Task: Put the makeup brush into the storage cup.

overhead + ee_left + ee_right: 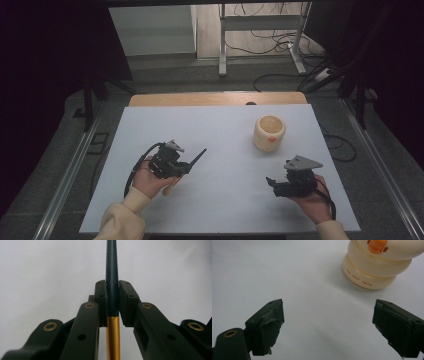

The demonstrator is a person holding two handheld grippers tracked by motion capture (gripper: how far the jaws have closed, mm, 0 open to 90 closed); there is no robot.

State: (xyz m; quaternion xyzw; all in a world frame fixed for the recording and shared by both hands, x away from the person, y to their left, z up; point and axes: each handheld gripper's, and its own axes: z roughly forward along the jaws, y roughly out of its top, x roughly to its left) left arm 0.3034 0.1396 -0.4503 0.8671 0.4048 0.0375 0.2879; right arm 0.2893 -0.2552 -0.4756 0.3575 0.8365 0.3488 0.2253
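Left gripper [186,167], near-left on the white table sheet [225,200]: jaws clamped on slim dark-teal brush handle with gold metal ferrule [111,290]. In left gripper view, teal shaft pinched between both black pads [101,293], ferrule just below the pinch, shaft running straight out past the tips. In high view, dark handle end [198,155] sticking up and right from the gripper, pale end poking out under the hand, touching or just above the sheet, can't tell which. Right gripper [272,182], near-right, well apart from the left one: jaws spread wide, nothing between pads [270,320], hovering low over bare sheet. Farther back, right of centre: squat cream ribbed pot with orange badge and small printed lettering [269,132], upright on the sheet, mouth open upward, ahead of right gripper, not touching it. Beyond the sheet: strip of wooden table edge [215,98].
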